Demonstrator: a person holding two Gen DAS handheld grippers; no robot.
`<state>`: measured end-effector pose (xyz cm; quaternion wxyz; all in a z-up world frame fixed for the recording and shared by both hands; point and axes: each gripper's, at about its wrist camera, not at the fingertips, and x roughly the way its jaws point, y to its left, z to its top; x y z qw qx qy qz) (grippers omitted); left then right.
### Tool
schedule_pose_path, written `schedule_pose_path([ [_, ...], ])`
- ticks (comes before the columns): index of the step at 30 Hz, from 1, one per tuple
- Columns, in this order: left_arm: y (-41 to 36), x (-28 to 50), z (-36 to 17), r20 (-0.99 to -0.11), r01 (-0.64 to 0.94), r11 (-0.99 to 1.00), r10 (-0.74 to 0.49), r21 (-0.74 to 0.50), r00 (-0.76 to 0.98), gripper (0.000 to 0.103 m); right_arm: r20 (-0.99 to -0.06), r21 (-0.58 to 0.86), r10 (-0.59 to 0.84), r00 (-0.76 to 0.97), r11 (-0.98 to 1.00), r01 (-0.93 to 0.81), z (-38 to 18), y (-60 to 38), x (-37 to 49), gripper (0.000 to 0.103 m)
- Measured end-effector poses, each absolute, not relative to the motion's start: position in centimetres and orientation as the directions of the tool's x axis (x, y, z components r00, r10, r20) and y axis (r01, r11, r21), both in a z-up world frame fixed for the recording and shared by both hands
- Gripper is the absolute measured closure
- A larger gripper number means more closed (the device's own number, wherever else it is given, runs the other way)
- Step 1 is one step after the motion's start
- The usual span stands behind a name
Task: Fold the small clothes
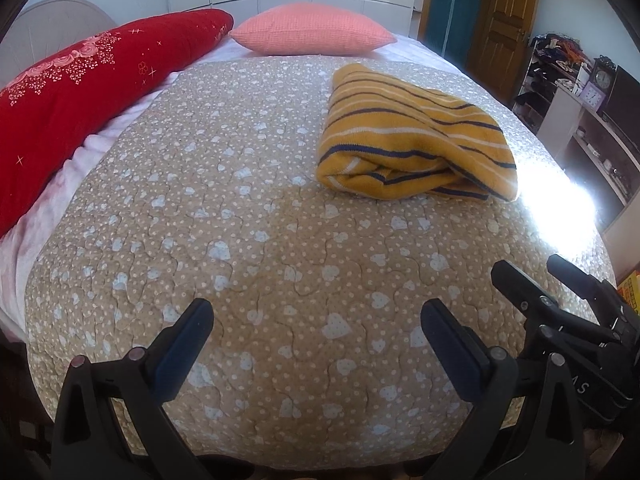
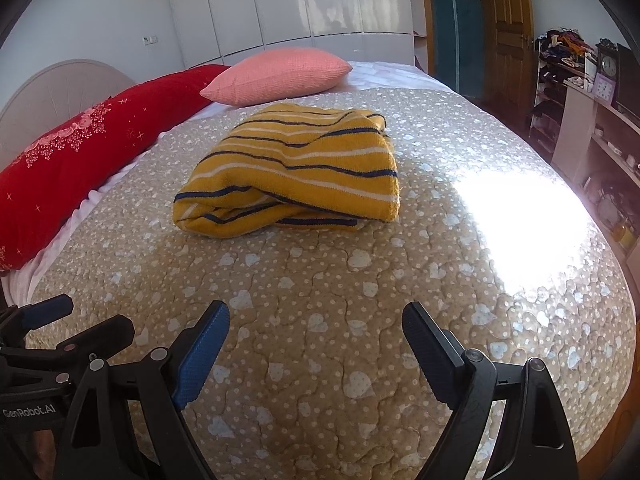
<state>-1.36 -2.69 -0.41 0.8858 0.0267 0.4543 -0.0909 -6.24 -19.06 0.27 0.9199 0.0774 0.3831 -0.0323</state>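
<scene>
A yellow knitted garment (image 1: 416, 140) with dark blue and white stripes lies folded into a thick bundle on the beige heart-print quilt (image 1: 248, 248). In the right wrist view the same garment (image 2: 296, 168) sits ahead at the middle of the bed. My left gripper (image 1: 316, 316) hovers open over bare quilt, well short of the garment and to its left. My right gripper (image 2: 316, 320) is open too, with nothing between its fingers, a stretch of quilt (image 2: 320, 280) separating it from the garment. Each gripper shows at the edge of the other's view.
A long red flowered pillow (image 1: 80, 92) lies along the left side, and a pink cushion (image 1: 312, 30) sits at the far end. A white wardrobe (image 2: 288, 4) and a wooden door (image 2: 512, 28) stand behind. Shelves with a clock (image 2: 608, 66) line the right. Bright sunlight (image 2: 524, 224) falls on the quilt's right part.
</scene>
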Motion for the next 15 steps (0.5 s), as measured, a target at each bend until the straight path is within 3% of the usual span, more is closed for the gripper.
schedule_pose_path([
  [15, -2.68, -1.07, -0.71, -0.810, 0.184, 0.982, -0.133, -0.031, 0.571, 0.000, -0.698, 0.121, -0.013, 0.716, 0.983, 0.136, 0.30, -19.50, -6.23, 0.012],
])
